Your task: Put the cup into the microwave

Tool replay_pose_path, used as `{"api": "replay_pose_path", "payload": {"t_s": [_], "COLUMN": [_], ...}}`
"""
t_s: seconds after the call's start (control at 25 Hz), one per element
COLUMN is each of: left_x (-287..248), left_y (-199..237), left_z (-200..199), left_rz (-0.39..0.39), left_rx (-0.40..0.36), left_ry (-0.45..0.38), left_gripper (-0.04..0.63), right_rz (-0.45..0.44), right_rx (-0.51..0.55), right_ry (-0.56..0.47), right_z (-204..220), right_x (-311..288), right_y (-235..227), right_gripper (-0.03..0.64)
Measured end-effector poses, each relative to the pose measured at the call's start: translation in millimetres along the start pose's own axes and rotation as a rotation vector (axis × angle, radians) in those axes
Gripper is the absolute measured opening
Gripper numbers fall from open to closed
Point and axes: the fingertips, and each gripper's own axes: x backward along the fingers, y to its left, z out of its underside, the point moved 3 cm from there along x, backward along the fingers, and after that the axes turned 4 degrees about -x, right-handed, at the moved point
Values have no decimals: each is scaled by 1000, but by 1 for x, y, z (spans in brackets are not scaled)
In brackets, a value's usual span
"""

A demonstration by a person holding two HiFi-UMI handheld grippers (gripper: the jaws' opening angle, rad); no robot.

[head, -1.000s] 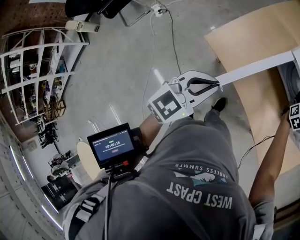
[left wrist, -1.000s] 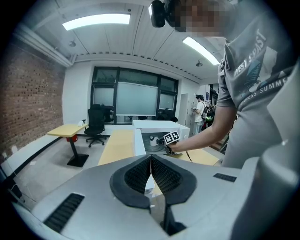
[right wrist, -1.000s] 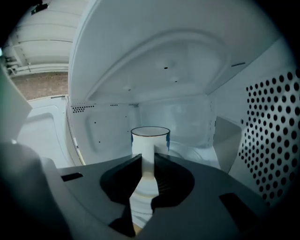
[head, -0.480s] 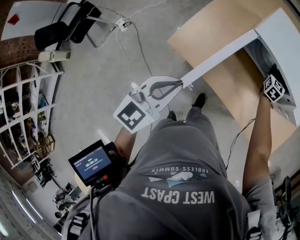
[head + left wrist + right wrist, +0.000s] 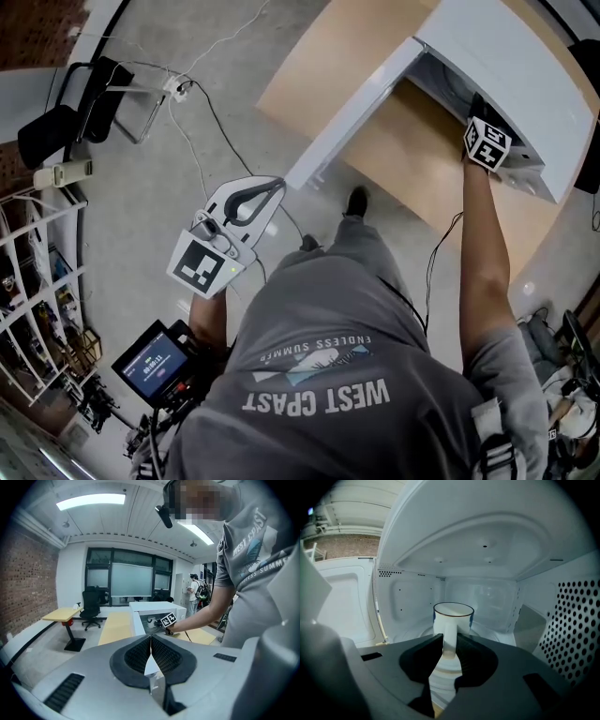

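Note:
A white cup with a dark rim stands upright on the turntable inside the white microwave. My right gripper reaches into the cavity. The cup's handle sits between its pads, which still touch it as the jaws are opening. In the head view the right gripper is at the microwave's mouth, and the open door swings out to the left. My left gripper hangs beside my body over the floor. In the left gripper view, this gripper is shut with nothing in it.
The microwave stands on a light wooden table. A black chair and cables lie on the grey floor at the left. A white shelf rack is at the far left. The cavity's walls stand close around the right gripper.
The head view has swung, bringing the microwave and table fully into view. The right gripper remains at the microwave's mouth, and the left gripper stays near my body.

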Motion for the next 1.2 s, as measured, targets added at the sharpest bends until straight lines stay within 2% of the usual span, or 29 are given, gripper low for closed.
{"api": "replay_pose_path", "payload": {"t_s": [0.16,0.52,0.64,0.76,0.8,0.88,1.04,1.2], "left_x": [2,19,51,89,95,102,132,181], "left_y": [0,-11,-20,-34,-38,-42,-47,-72], "left_z": [2,3,6,10,10,12,25,23], "left_rz": [-4,5,32,93,110,127,131,151], "left_rx": [3,-22,-22,-46,-63,-93,-129,-167], "left_ry": [-9,-80,-121,-150,-156,-180,-236,-292], "left_gripper": [21,21,21,21,21,21,21,21], "right_rz": [12,73,81,70,48,-17,-126,-186], "right_rx": [0,-2,-34,-71,-81,-91,-71,-32], "right_ry": [-4,-2,-25,-107,-135,-182,-251,-338], "right_z": [-3,-8,-19,-46,-52,-56,-67,-103], "right_x": [-1,32,87,168,190,222,293,394], "right_y": [2,1,20,50,59,76,125,173], "right_gripper": [144,176,175,165,103,30,18,18]}}
